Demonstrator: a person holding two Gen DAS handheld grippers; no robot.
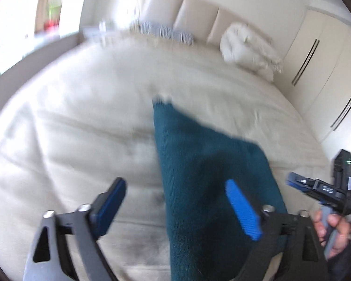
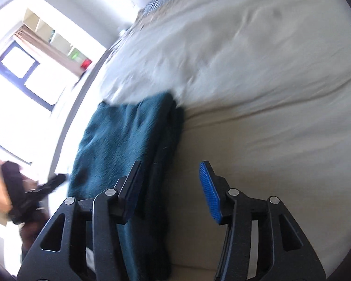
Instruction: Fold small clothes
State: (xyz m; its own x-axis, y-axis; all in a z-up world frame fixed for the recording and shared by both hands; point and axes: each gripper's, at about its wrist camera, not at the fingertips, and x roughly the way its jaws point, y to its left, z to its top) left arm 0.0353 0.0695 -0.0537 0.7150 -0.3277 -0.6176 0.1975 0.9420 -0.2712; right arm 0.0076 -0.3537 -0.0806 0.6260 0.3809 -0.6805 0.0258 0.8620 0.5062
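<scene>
A dark teal knit garment (image 1: 199, 164) lies folded on the cream bed cover (image 1: 82, 128). In the left wrist view it stretches from the lower middle up toward the bed's centre. My left gripper (image 1: 175, 194) is open above its near part, holding nothing. In the right wrist view the same garment (image 2: 119, 140) lies left of centre near the bed's edge. My right gripper (image 2: 170, 175) is open and empty, its left finger over the garment's folded edge. The right gripper (image 1: 316, 187) also shows at the right edge of the left wrist view. Both views are motion-blurred.
White pillows (image 1: 245, 44) and a striped cushion (image 1: 166, 31) lie at the headboard (image 1: 194, 11). Wardrobe doors (image 1: 320, 58) stand to the right of the bed. A bright window (image 2: 23, 70) is beyond the bed's left edge.
</scene>
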